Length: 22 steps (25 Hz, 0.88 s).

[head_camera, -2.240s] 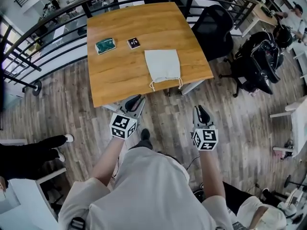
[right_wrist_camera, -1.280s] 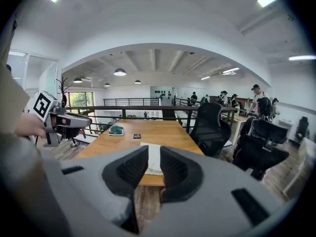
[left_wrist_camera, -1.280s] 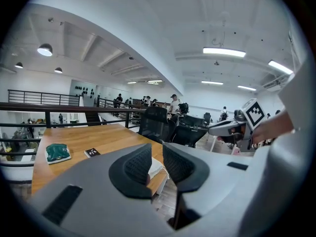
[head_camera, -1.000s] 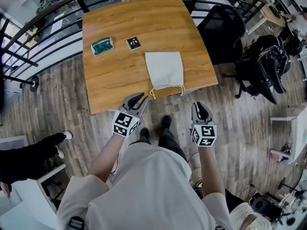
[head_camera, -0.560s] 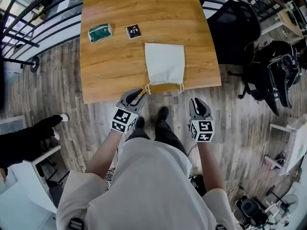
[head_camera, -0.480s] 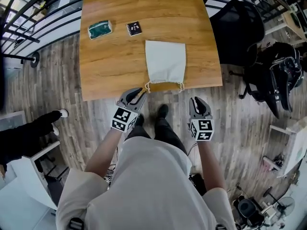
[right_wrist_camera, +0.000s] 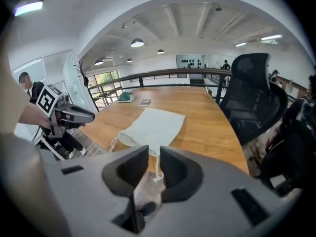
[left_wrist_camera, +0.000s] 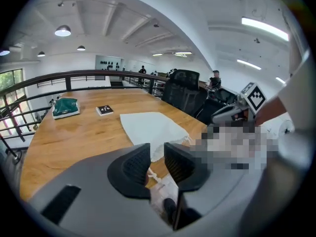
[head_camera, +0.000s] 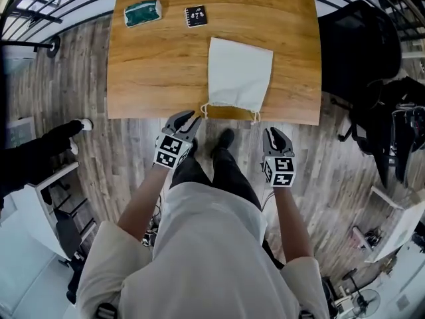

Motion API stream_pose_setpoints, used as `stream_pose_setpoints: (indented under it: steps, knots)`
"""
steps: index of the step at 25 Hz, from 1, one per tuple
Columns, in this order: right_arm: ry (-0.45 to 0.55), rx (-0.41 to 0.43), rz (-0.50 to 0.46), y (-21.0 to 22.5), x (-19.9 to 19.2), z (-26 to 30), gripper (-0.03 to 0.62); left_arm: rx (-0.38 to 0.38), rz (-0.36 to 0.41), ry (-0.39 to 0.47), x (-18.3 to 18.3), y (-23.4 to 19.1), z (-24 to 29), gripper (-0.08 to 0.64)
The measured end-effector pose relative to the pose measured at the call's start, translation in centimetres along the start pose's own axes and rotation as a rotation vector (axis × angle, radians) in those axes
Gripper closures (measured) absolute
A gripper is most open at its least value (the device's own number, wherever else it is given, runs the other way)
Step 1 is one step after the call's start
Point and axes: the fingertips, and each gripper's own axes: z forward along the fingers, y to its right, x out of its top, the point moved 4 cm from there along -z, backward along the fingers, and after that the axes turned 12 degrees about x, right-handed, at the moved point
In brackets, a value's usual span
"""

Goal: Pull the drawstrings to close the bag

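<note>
I've walked right up: left gripper (head_camera: 188,118) and right gripper (head_camera: 274,133) now sit at the table (head_camera: 153,78) edge, just short of the drawstrings (head_camera: 202,111). The bag (head_camera: 239,75) lies flat, mouth toward me. Left jaws are opening, right ones narrowly apart, both empty. Grabbing's next, I reckon.

We see a matt, off-white woven-cloth drawstring bag (head_camera: 239,75) on a smooth, faintly glossy honey-coloured wooden table (head_camera: 153,65). Its 2 pale cords (head_camera: 203,111) look like twisted string. The grey wood-plank floor (head_camera: 113,145) looks matt.
</note>
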Motion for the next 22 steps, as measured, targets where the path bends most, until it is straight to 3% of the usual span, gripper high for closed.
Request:
stream_pose_setpoints:
  steps: [12, 22]
  knots:
    - [-0.138, 0.079, -0.001, 3.6, -4.2, 6.1, 0.534, 0.083, 0.004, -0.147, -4.9, -0.4, 5.5, 0.474]
    - [-0.192, 0.079, 0.027, 4.7, -5.6, 8.4, 0.534, 0.114, 0.003, -0.259, -7.8, -0.8, 8.0, 0.463]
